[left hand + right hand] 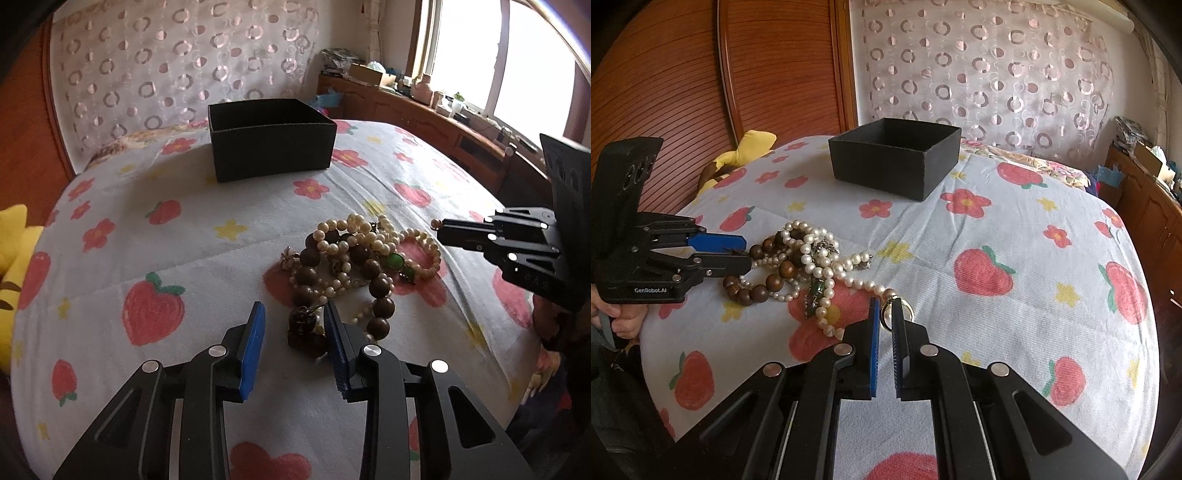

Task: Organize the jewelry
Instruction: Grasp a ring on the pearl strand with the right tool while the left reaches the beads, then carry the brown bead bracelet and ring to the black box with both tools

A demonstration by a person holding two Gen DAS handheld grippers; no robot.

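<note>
Jewelry pile, tangled, lay on bed w/ strawberry-and-flower sheet, near the front edge. Contents: pearl strands, cream-white, several looped over each other; brown wooden bead bracelet, large round beads; small green stone piece w/ metal setting, mid-pile; one small metal flower-shaped item at the pile's left in left wrist view, type unclear.

Left gripper sat at near end of pile. Fingers part-spread; dark carved bead cluster at bracelet's end lay betw. them, against the right pad; left pad stood apart from it. Grip not confirmed.

Right gripper at opposite end of pile. Fingers drawn almost together, pinching a gold-coloured ring at end of one pearl strand; strand ran from the ring back into the pile.

Black open-top box, square, cardboard-like, stood farther back on bed, well apart from pile. Inside not visible.

Surroundings: yellow plush toy at bed's left edge; sheer curtain w/ ring pattern behind box; ribbed wooden panel beside it; wooden cabinet under bright window, top cluttered w/ small items. A person's hand gripped left gripper's handle.
</note>
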